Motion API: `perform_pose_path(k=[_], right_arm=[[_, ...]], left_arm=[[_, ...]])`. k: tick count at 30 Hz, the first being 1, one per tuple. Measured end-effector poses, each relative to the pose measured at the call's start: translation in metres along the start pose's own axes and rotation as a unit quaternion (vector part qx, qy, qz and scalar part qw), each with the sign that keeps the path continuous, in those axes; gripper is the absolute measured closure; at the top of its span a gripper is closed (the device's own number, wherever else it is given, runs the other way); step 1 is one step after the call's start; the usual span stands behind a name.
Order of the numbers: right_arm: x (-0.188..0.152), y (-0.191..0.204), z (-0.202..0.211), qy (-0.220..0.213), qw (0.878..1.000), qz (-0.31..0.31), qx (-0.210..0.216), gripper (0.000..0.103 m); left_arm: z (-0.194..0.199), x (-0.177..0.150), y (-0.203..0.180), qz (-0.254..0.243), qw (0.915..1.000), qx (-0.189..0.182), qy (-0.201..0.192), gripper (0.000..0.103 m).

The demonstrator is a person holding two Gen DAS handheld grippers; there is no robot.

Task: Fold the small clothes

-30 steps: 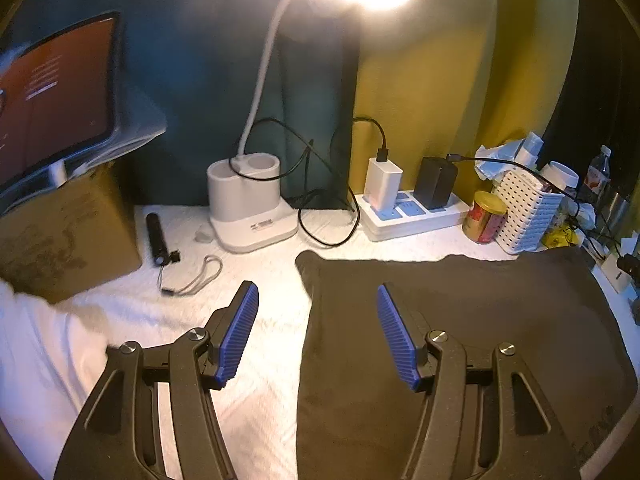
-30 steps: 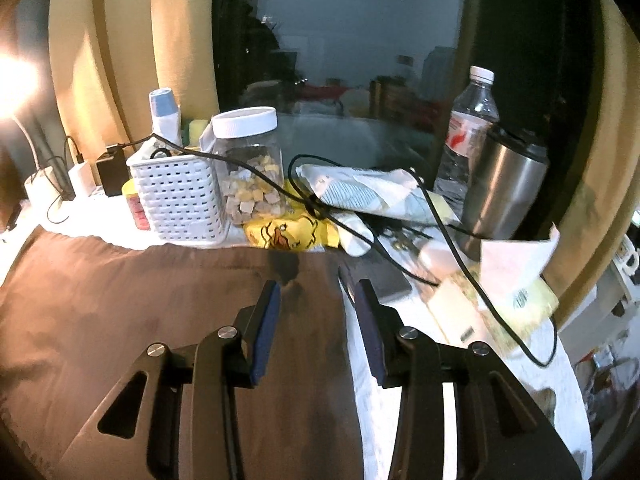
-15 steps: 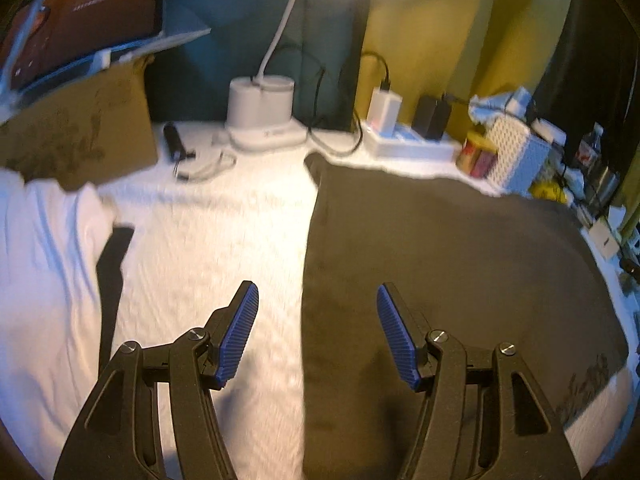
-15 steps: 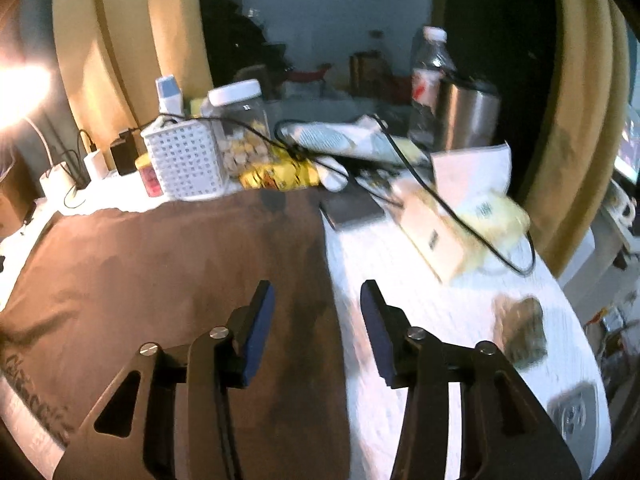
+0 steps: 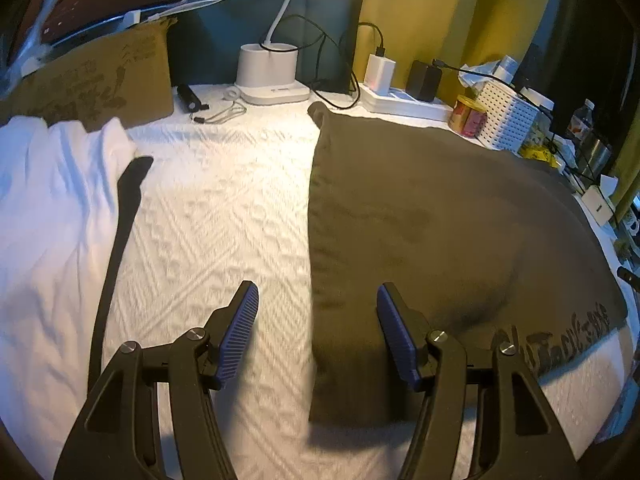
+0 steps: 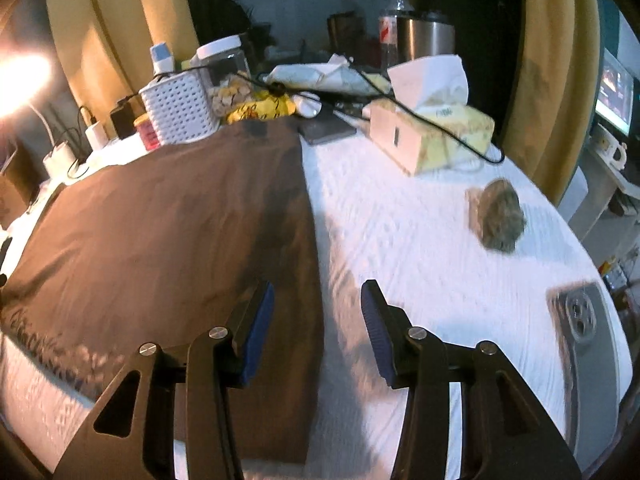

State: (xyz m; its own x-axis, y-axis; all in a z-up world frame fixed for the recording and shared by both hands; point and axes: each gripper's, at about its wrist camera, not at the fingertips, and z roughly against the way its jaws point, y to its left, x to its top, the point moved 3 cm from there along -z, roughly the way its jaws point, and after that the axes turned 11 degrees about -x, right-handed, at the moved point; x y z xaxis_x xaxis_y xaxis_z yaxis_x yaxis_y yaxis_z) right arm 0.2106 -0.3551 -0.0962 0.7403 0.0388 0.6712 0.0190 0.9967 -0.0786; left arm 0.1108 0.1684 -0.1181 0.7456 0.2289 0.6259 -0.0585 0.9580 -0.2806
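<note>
Brown garment [image 5: 440, 220] – dark brown cloth, laid flat on white textured cover [image 5: 224, 216], taking up centre-right of the surface in left wrist view. Left edge runs straight toward camera; pale lettering along near right hem. Same item in right wrist view [image 6: 168, 224], with its right edge running down between the jaws.

Left gripper [image 5: 318, 332] – jaws spread, nothing between pads; garment's left edge lies below the gap, no contact seen. Blue ribbed pads.

Right gripper [image 6: 318, 328] – jaws spread, empty; hangs above garment's right edge, left pad over cloth, right pad over bare cover.

Other items, left wrist view:
- White garment [image 5: 48, 208], crumpled, far left, w/ a dark strip [image 5: 120, 236] along its right side.
- Cardboard box [image 5: 100, 80], back left.
- Lamp base [image 5: 272, 72], white, back centre, cables trailing.
- Power strip [image 5: 404, 102] w/ chargers plugged in, just behind garment's far edge.
- Red-gold tin [image 5: 468, 116] beside white perforated basket [image 5: 508, 120].

Other items, right wrist view:
- Tissue box [image 6: 432, 136], yellow, back right, black cable draped across.
- Small grey-green wad [image 6: 500, 216] on cover, well apart from brown cloth – kind unclear.
- Phone [image 6: 580, 316], camera side up, near right edge.
- Clear jar w/ white lid [image 6: 224, 68], bottle and steel tumbler [image 6: 424, 36] at rear.
</note>
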Motion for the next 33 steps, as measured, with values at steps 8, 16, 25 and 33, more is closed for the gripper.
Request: perform_pose_path(k=[8,16,25,33], right_arm=[[-0.031,0.000,0.006,0.026,1.000,-0.007,0.015,0.055],[-0.048,0.010,0.025,0.011,1.000,0.002,0.022,0.055],[-0.050,0.020,0.028,-0.006,0.999,0.014,0.041,0.091],[-0.043,0.018,0.049,-0.039,0.998,0.043,0.024,0.093]], left_arm=[[0.010,-0.021,-0.008,-0.010,0.9998,-0.011,0.013,0.036],[0.009,-0.029,-0.011,-0.020,0.9997,0.003,0.015,0.026],[0.011,-0.030,-0.027,-0.045,0.9984,-0.021,0.028,0.097],[0.040,-0.029,-0.038,-0.047,0.9986,-0.024,0.006,0.098]])
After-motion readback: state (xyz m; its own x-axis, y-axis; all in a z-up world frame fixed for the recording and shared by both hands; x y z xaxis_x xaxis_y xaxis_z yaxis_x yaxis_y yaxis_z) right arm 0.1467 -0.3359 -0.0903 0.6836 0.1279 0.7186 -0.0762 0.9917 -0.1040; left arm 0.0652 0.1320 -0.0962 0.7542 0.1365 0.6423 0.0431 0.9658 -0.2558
